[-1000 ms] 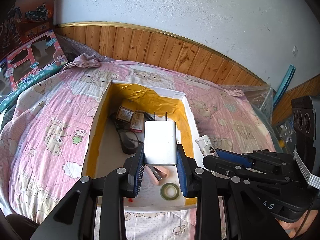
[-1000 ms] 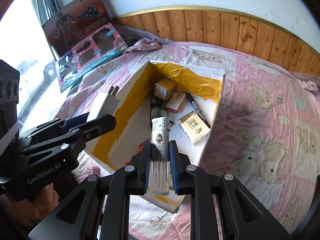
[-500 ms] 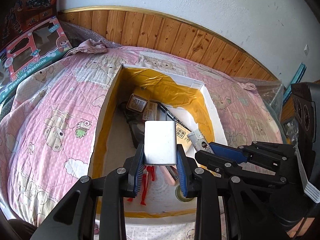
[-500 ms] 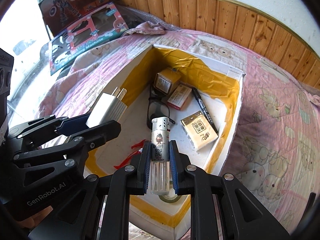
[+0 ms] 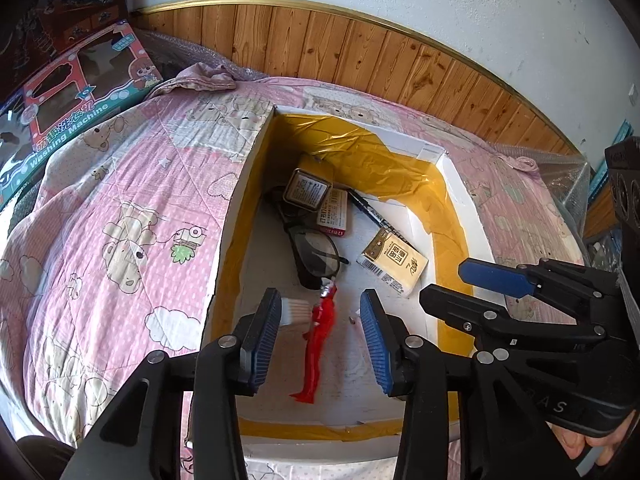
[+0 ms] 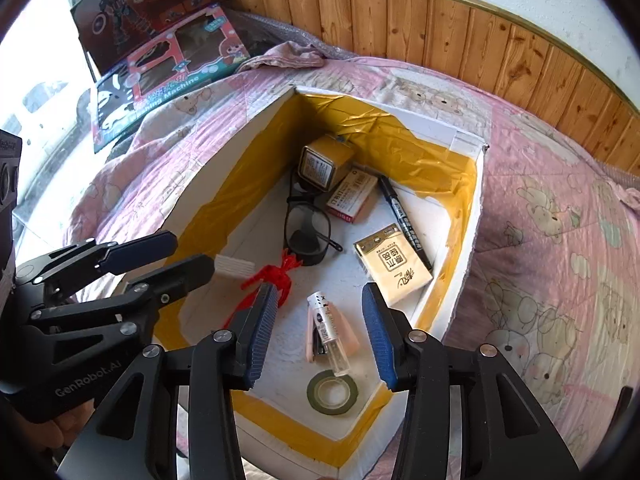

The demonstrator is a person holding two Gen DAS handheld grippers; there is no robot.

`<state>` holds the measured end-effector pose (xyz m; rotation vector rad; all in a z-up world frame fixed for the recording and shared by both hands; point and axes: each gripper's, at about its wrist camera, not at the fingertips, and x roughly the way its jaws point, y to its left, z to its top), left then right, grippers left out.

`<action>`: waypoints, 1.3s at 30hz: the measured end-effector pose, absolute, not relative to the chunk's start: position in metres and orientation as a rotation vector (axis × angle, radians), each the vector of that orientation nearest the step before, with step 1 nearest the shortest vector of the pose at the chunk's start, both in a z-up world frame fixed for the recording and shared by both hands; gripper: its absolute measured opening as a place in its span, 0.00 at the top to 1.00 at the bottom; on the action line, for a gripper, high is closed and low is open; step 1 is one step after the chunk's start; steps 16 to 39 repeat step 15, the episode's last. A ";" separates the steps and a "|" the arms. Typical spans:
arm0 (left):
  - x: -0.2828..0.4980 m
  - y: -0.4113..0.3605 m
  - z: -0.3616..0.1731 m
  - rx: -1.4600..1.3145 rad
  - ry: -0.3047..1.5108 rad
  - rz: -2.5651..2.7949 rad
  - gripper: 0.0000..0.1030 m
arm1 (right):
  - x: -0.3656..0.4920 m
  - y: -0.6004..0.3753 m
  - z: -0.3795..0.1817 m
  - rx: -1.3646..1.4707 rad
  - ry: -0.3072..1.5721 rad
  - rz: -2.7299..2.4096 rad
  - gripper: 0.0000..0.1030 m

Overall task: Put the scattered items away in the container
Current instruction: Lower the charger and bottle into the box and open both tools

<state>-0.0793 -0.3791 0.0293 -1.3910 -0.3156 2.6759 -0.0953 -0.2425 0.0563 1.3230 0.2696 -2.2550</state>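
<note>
The white charger (image 5: pixel 295 312) was mostly tucked behind the left jaws, and the print on the yellow packet (image 6: pixel 394 266) ahead of the right jaws was too small to read.

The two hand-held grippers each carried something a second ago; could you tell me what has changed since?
Both let go. The left hand-held gripper opened, dropping the white charger into the foam box; the right hand-held gripper released the lighter onto the pink stapler. Glasses, marker and tape roll stayed put.
</note>
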 end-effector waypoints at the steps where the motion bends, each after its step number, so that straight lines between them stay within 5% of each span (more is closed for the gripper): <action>1: -0.077 -0.380 0.031 -1.386 -0.330 2.682 0.58 | -0.093 -0.242 0.057 1.320 0.301 -2.277 0.52; 39: -0.035 -0.362 0.070 -1.284 -0.331 2.703 0.58 | -0.050 -0.222 0.087 1.243 0.279 -2.283 0.50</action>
